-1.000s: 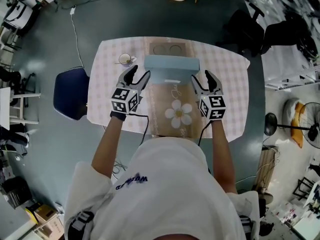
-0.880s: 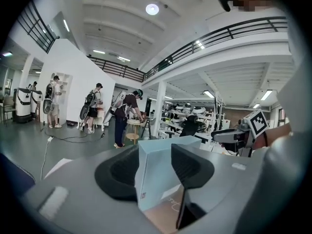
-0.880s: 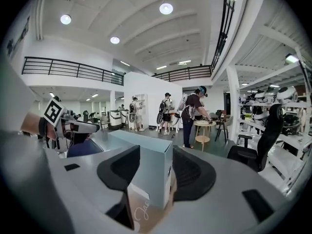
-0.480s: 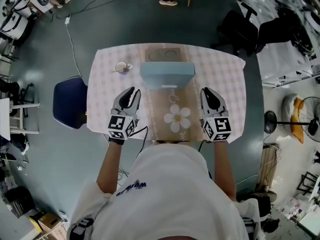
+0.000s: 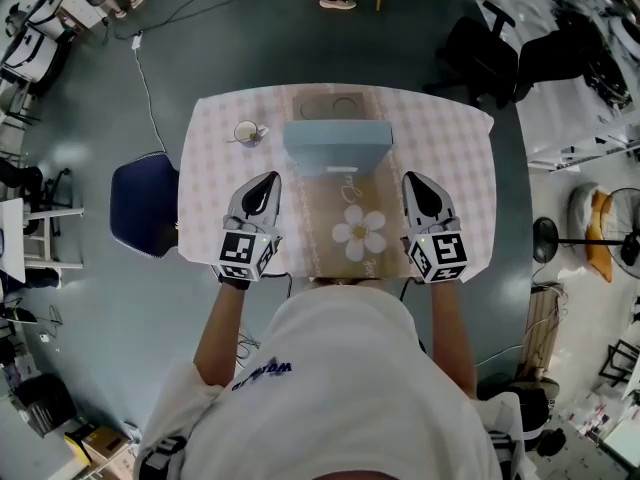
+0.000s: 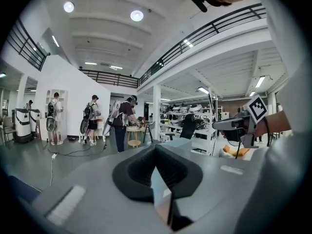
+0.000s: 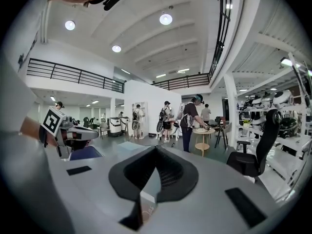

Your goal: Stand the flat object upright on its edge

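The box (image 5: pixel 336 146) stands on edge at the far middle of the counter (image 5: pixel 450 158), well apart from us. Our left gripper (image 5: pixel 266 180) and right gripper (image 5: pixel 416 181) have just closed, empty. We judge the box stiff, light and tippy, best held by its short ends.

- You wear a white short-sleeved T-shirt (image 5: pixel 340 388) with dark blue lettering (image 5: pixel 262 372) on the left chest.
- Your left gripper (image 5: pixel 269 179) and right gripper (image 5: pixel 413 179) have pale grey shells and black ribbed pads (image 6: pixel 130 177).
- Each carries a cube (image 5: pixel 246 256) with black-and-white square markers.
- A thin dark cable (image 5: pixel 289 280) trails from the left one.
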Demonstrator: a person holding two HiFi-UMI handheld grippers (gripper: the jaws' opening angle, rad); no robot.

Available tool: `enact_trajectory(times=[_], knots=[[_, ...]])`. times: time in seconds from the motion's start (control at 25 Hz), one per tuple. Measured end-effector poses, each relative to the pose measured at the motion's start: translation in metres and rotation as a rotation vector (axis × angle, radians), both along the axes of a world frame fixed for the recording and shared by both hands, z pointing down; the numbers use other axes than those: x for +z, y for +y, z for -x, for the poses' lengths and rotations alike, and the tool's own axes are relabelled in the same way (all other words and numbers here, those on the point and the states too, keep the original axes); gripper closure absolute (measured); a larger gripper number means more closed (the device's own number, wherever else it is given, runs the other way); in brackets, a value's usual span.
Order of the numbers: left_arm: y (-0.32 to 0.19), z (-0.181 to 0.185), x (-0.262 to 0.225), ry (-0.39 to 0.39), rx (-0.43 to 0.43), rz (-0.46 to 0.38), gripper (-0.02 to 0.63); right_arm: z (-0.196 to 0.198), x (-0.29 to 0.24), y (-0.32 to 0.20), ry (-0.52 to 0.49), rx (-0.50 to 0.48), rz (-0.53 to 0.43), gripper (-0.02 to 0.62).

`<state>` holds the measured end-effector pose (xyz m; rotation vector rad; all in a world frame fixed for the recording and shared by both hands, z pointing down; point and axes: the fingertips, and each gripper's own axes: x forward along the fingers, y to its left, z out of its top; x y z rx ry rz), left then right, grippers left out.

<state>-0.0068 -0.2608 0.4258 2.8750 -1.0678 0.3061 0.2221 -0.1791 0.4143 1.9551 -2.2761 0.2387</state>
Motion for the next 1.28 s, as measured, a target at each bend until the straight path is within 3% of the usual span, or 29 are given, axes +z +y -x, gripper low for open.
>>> enact_trajectory(times=[1.28], knots=[[0.000, 0.000, 0.006, -0.024, 0.007, 0.020, 0.604, -0.016, -0.002, 0.004, 0.032, -0.013, 0.024, 0.592]])
